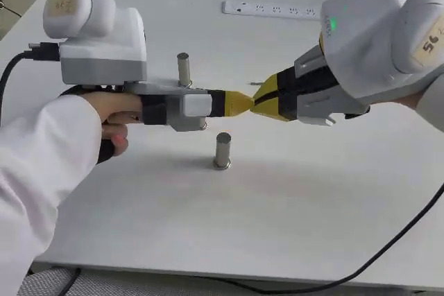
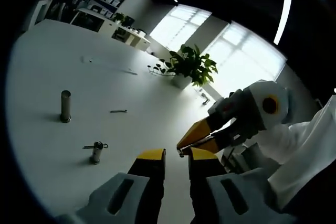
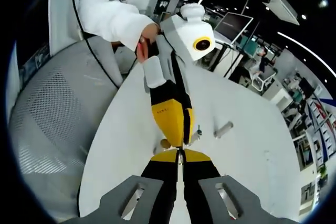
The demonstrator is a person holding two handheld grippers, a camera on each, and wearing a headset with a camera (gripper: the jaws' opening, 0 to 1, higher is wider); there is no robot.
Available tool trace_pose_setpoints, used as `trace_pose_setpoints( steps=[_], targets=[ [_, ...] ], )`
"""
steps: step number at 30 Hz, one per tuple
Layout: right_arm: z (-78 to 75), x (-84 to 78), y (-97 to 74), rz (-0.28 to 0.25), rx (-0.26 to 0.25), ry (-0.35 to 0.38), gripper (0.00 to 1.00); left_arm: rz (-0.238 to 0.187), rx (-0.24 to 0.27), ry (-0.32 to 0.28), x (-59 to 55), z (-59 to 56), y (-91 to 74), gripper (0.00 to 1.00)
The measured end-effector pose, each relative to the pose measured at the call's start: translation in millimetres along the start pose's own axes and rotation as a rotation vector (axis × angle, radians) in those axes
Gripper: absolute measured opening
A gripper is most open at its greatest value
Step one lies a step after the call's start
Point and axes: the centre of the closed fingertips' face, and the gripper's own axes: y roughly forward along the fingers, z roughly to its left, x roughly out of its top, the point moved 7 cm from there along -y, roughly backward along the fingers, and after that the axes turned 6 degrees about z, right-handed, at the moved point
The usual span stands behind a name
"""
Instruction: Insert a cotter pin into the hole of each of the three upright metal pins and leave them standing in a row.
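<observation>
My right gripper (image 1: 258, 102) comes in from the right and is shut on a thin cotter pin (image 3: 179, 154), held above the table. My left gripper (image 1: 244, 102) meets it tip to tip; its yellow jaws (image 2: 177, 156) stand slightly apart around the right gripper's tip (image 2: 181, 149). One upright metal pin (image 1: 184, 68) stands behind the grippers, and another (image 1: 222, 150) in front. A third pin (image 2: 96, 151), with a cotter pin through its hole, is mostly hidden under the left gripper in the head view. A loose cotter pin (image 1: 257, 83) lies on the table.
A white power strip (image 1: 270, 10) lies at the back of the white table (image 1: 277, 213). Black cables hang off the table's front edge (image 1: 388, 254). A potted plant (image 2: 191, 64) stands far behind the table.
</observation>
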Motion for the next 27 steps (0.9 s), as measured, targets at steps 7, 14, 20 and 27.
trace_pose_setpoints(
  steps=[7, 14, 20, 27],
  targets=[
    [1.0, 3.5, -1.7, 0.014, 0.002, -0.033, 0.0, -0.004, -0.017, -0.04, -2.0, 0.0, -1.4, 0.08],
    [1.5, 4.4, 0.9, 0.029, 0.006, -0.061, 0.0, 0.008, -0.029, -0.058, -4.8, -2.3, -1.5, 0.01],
    [2.9, 4.8, -0.1, 0.038, 0.013, -0.082, 0.0, 0.007, -0.031, -0.062, -7.1, -4.3, -1.6, 0.01],
    [2.1, 5.2, -0.9, 0.035, 0.01, -0.082, 0.0, -0.026, -0.052, -0.182, -10.2, -4.5, -2.5, 0.0]
  ],
)
